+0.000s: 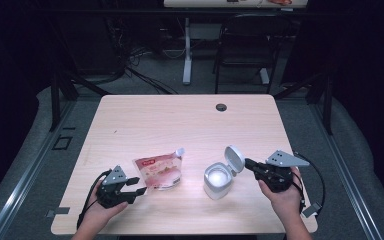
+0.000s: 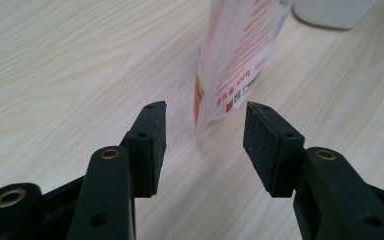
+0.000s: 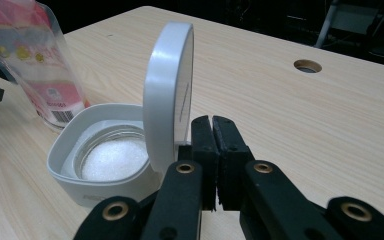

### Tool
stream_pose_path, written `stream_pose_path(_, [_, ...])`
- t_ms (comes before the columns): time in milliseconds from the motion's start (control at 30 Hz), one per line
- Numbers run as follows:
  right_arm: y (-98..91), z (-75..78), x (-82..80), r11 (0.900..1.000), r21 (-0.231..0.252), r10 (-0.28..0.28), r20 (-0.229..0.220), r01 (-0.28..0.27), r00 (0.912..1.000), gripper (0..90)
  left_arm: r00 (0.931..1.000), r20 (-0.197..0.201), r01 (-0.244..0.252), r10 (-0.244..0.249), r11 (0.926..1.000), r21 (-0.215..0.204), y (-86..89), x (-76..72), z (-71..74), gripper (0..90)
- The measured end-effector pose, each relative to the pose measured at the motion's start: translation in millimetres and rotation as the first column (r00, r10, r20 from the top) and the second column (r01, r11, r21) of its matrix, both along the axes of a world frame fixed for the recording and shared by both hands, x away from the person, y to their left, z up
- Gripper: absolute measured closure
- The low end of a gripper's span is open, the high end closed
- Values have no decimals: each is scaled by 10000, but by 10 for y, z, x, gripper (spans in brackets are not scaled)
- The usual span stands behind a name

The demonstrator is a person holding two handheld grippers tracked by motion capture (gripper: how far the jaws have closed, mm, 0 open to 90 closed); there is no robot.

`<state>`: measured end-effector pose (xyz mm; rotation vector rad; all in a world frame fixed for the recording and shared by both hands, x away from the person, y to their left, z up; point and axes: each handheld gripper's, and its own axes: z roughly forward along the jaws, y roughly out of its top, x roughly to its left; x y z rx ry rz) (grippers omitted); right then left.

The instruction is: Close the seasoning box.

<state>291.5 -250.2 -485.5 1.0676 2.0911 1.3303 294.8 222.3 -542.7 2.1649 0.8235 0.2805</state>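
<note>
We see a white container [image 1: 217, 181] standing near the front of the light wood table [image 1: 180, 120], its hinged lid [image 1: 234, 158] tipped up and open, with white granules [image 3: 114, 159] showing inside a round inner rim. Just to its left stands a clear spouted pouch [image 1: 158, 170] with red and pink print, upright and apart from the container. The right tool [image 1: 250, 163], held in the person's right hand [image 1: 283, 195], points at the back of the raised lid; in the right gripper view its jaws are pressed together with nothing between them, right beside the lid's hinge side, and we cannot tell whether they touch it. The left tool [image 1: 134, 185], in the left hand [image 1: 100, 210], sits at the pouch's lower left corner; its jaws are spread wide on either side of the pouch edge without gripping it. A round grommet hole [image 1: 221, 107] lies near the table's far edge.
</note>
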Motion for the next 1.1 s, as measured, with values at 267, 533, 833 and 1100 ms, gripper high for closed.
stream_pose_path(267, [47,37,-29,9998,16,201,115,-202,9997,888,9999,-3,-139,139,9998,-160,13,3,7,518])
stream_pose_path(533, [69,71,-52,9994,79,320,267,-322,9991,888,9995,47,-298,299,9993,-230,40,-6,20,518])
stream_pose_path(833, [169,82,-78,9979,-105,638,303,-635,9975,883,9995,93,-284,285,9995,-108,39,-1,23,518])
stream_pose_path(1100, [230,77,-83,9965,-185,824,279,-819,9962,884,9996,95,-250,251,9997,-80,31,-9,17,518])
